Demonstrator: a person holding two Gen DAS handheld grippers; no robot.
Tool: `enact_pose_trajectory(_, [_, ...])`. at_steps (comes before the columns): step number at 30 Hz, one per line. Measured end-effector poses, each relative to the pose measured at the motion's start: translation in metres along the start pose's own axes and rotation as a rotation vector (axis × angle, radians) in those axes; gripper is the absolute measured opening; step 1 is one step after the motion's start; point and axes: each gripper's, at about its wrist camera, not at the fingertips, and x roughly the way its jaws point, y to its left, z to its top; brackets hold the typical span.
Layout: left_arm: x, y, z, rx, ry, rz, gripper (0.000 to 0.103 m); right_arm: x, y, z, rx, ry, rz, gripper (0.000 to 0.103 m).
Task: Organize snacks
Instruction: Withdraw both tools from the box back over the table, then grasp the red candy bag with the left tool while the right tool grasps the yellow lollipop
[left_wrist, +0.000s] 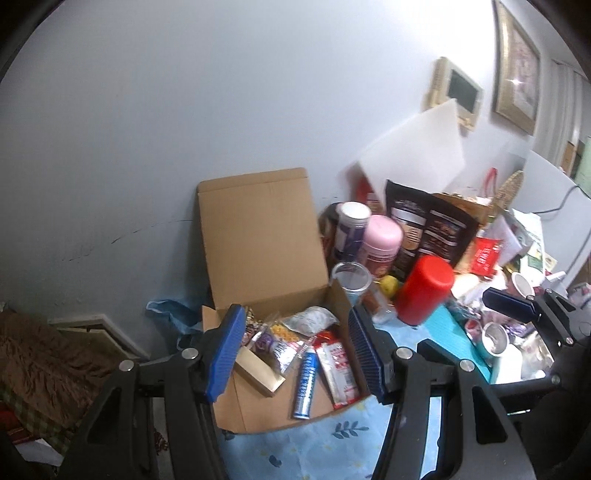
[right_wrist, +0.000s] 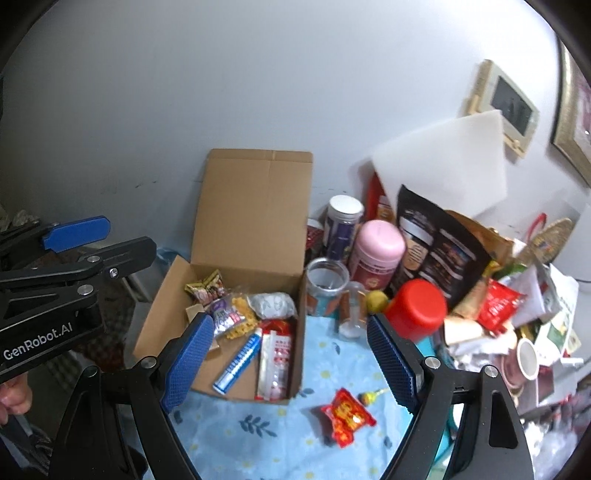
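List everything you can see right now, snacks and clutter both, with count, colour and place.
box: 1, brown cardboard, open, against the wall
blue stick pack: 1, blue and white, in the box, front
red-white pack: 1, in the box, right side
small packets: several, mixed colours, in the box, back
red packet: 1, on the cloth right of the box
lollipop: 1, yellow, beside the red packet
cloth: 1, light blue, floral, under the box
red jar: 1, right of the box
pink-lid jar: 1, behind the red jar
clear cup: 1, next to the box
dark bag: 1, at the back right
left tongs: open, over the box
right tongs: open, empty
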Motion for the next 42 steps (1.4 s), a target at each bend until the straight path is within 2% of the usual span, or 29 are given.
enact_pose_trajectory(7, [-0.017, -0.023, -0.021, 0.047, 0.011, -0.056, 0.058, -0.024, -0.011, -0.028, 0.039, 0.013, -0.031, 0.086])
enact_pose_trajectory(19, [-0.007, -0.065, -0.066, 0.119, 0.098, -0.139, 0.058, -0.03, -0.037, -0.091, 0.125, 0.089, -0.074, 0.086])
enact_pose_trajectory(33, [0.047, -0.118, -0.105, 0.151, 0.249, -0.218, 0.058, -0.003, -0.095, -0.155, 0.25, 0.226, -0.117, 0.086])
enact_pose_trajectory(42, [0.094, -0.145, -0.117, 0.153, 0.31, -0.218, 0.058, 0.037, -0.134, -0.174, 0.304, 0.298, -0.107, 0.086])
